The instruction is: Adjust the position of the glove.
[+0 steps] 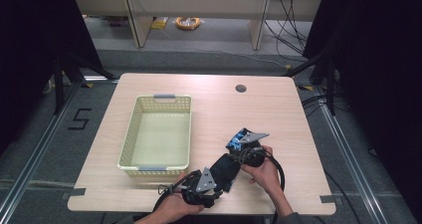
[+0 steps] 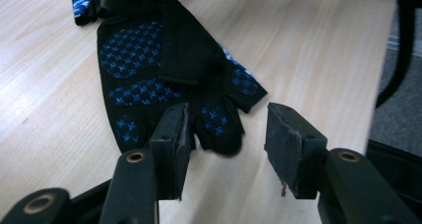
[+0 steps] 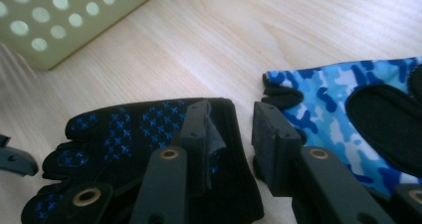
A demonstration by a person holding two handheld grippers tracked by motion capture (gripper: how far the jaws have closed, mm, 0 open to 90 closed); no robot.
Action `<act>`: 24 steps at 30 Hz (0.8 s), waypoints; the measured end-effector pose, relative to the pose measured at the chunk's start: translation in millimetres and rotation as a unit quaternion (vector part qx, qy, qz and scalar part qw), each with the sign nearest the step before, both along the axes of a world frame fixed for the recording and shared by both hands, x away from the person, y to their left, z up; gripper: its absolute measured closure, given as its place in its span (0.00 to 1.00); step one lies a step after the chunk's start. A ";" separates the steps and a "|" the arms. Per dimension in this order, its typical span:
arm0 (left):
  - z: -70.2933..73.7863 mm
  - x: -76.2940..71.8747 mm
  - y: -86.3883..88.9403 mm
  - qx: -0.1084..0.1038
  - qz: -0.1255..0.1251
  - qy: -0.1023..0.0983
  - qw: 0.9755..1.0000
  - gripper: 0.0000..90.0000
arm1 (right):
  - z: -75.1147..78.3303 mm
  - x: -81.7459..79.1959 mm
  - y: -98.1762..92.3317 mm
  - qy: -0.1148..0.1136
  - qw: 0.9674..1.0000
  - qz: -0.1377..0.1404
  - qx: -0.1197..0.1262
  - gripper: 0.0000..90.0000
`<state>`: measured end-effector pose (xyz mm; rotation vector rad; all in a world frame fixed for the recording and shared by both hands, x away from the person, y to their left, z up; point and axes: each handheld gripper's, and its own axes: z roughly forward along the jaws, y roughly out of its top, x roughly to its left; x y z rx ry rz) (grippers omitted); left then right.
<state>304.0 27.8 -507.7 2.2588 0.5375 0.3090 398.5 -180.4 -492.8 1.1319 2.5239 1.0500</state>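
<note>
from the high view, the two gloves lie near the table's (image 1: 149, 84) front edge, right of the middle, between my hands: a black glove (image 1: 225, 168) nearer me and a camo glove (image 1: 238, 138) just beyond it, touching or overlapping. my left gripper (image 1: 211, 186) sits at the black glove's near end, my right gripper (image 1: 249, 152) where the two gloves meet. the basket (image 1: 134, 129) stands left of them, near the front edge, apart from the gloves.

in the left gripper view, my jaws stand part open, low over the wood. the black glove (image 2: 149, 69) lies flat, palm up with blue grip dots, its short finger stubs pointing at me. one stub pokes just past my left pad (image 2: 183, 134); nothing is pinched.

in the right gripper view, my jaws are part open too, straddling the black glove's (image 3: 129, 129) cuff edge. a flap of fabric rests against the left pad (image 3: 201, 134), but i cannot tell whether it is clamped. the camo glove (image 3: 338, 99) lies just right of my jaws, and the basket's wall (image 3: 59, 20) is off in the far corner.

both gloves look light, soft and floppy, so they will sag and fold once lifted. the dotted palm should resist slipping. i judge the cuff hem or a finger stub the best hold, taking one layer only.

the table is pale, smooth wood. around it are dark curtains, a grey floor and loose cables.
</note>
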 end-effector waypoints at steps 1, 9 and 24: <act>-3.0 1.1 -2.4 0.008 -0.003 -0.005 1.000 0.63 | -1.2 1.3 1.0 0.000 1.000 0.002 0.001 0.76; -6.3 2.6 -1.2 0.019 -0.002 -0.013 1.000 0.85 | -7.8 5.1 2.4 0.011 1.000 0.011 -0.008 0.83; 0.4 4.2 19.1 0.017 0.003 -0.022 1.000 0.95 | 3.3 -12.1 -9.2 0.035 0.997 -0.018 0.068 0.98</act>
